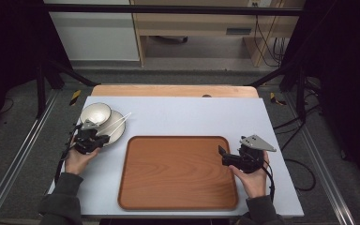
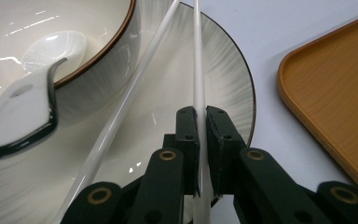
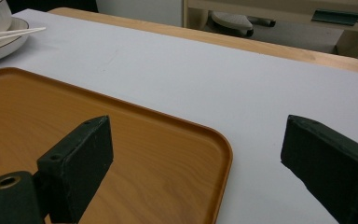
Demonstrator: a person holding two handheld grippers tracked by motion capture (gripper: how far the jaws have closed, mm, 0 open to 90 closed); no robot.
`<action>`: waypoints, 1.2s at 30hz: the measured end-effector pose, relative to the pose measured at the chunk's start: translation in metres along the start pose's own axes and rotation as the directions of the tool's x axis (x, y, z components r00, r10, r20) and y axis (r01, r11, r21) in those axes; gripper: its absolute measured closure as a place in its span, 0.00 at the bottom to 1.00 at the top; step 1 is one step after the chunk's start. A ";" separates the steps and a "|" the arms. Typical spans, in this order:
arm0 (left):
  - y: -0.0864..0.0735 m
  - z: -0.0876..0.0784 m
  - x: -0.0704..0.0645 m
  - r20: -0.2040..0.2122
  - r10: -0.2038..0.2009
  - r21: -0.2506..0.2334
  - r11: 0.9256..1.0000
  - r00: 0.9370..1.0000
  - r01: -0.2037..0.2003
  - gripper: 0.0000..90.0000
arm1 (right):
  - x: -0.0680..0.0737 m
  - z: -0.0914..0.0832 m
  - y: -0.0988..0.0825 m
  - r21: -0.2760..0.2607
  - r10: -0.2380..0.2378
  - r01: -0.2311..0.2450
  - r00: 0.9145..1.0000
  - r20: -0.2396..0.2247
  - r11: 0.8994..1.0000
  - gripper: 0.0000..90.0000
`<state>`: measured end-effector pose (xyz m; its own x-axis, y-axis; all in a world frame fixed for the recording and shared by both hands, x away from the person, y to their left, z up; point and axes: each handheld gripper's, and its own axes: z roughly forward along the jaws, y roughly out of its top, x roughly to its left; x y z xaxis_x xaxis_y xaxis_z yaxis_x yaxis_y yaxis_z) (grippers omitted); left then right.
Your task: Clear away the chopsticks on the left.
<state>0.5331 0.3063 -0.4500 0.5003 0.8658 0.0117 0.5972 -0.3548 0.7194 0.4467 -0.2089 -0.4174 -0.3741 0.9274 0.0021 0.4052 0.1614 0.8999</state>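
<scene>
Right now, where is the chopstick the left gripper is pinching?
The chopstick lies across the plate at the table's left, beside the bowl and the other chopstick, left of the tray. The left gripper is shut on it.

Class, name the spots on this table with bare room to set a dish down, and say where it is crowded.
Free: the wooden tray, and the white mat beyond it. Crowded: the far left corner, where bowl, plate and chopsticks sit under the left gripper.
</scene>
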 end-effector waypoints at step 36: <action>0.001 -0.075 -0.109 -0.081 -0.189 -0.226 0.960 0.979 0.166 0.93 | -0.002 -0.010 0.004 -0.032 0.015 -0.016 1.000 -0.013 0.999 0.08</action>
<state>0.4324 0.2379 -0.3988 0.3264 0.9428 -0.0680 0.5144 -0.1168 0.8496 0.4408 -0.2136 -0.4094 -0.3786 0.9253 0.0215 0.3844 0.1360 0.9131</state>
